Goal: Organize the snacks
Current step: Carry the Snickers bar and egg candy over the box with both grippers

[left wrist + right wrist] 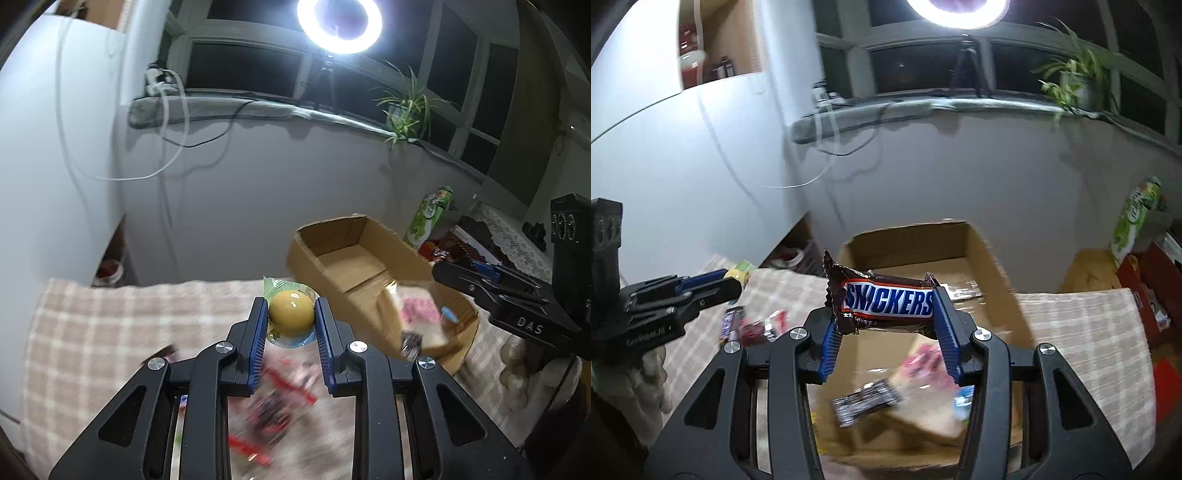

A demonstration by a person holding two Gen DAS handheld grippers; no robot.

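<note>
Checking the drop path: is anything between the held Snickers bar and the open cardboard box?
Nothing visible. The right gripper holds the Snickers bar above the cardboard box, whose top is open; a few wrapped snacks already lie inside.

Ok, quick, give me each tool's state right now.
Left tool: closed on a yellow jelly cup.
Right tool: closed on a Snickers bar, above the cardboard box.

Ring light glares before dark windows — pale wall, potted plant.
</note>
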